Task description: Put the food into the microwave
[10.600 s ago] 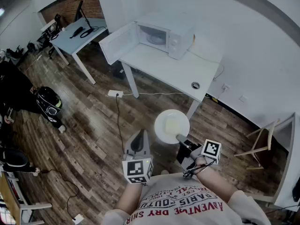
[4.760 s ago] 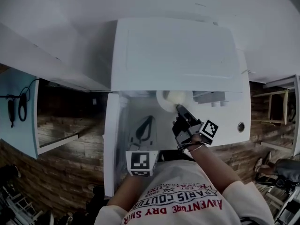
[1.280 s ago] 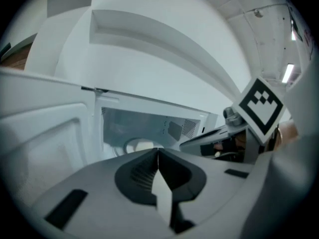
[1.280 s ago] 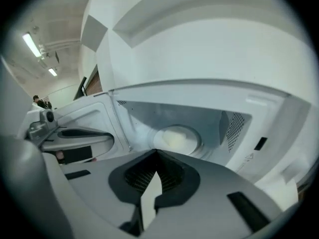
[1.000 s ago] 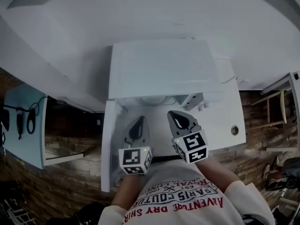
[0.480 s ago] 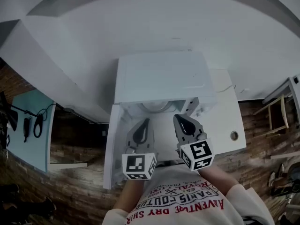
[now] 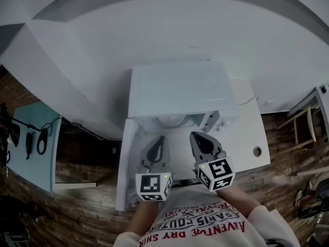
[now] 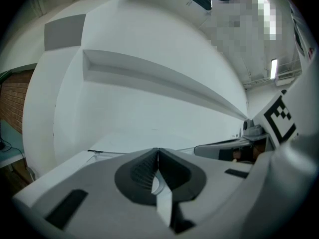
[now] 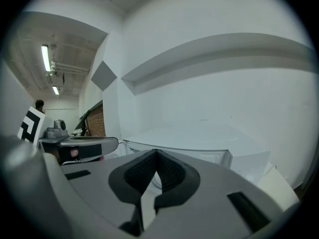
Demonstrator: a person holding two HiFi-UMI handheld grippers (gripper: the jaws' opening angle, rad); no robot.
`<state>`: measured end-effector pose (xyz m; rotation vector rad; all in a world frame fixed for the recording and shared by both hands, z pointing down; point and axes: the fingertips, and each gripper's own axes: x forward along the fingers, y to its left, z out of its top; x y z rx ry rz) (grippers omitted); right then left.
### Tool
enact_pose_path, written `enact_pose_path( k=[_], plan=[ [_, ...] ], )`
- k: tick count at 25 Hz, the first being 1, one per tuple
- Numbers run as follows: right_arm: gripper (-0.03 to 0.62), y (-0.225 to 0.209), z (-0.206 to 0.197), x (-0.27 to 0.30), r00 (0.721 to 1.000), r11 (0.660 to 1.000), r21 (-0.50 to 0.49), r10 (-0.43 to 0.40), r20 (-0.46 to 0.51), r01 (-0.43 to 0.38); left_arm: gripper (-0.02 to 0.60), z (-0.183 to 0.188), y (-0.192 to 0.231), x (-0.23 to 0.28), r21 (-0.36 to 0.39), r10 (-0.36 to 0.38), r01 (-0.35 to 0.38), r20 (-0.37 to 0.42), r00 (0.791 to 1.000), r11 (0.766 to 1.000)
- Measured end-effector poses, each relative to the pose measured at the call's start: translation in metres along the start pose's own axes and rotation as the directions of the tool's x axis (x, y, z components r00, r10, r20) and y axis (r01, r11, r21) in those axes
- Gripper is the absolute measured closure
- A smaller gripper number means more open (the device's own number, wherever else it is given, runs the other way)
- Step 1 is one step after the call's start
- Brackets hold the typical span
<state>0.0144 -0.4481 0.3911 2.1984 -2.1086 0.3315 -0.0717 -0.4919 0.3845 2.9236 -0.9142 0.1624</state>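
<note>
While plate [image 7: 172,120] lies inside microwave [image 7: 180,89], tongs [image 7: 159,139] [image 7: 197,136] hover outside.

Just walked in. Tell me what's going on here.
A person stands at a white table, facing a white microwave whose door hangs open to the left. The left hand-held gripper and right hand-held gripper are both shut and empty, side by side before the opening. A pale round thing shows inside; plate or turntable, I can't tell.

Dim, flat light; strong fisheye warp, dark vignetted corners.
</note>
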Motion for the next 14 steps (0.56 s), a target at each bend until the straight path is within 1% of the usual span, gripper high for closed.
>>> enact_pose_path(
  k=[14],
  plan=[
    [0.583, -0.011, -0.010, 0.007, 0.999, 1.000, 0.019, -0.018, -0.026, 0.019, 0.574, -0.012, -0.003, 0.011, -0.012, -0.025, 0.024, -0.024, 0.999, 1.000]
  ],
)
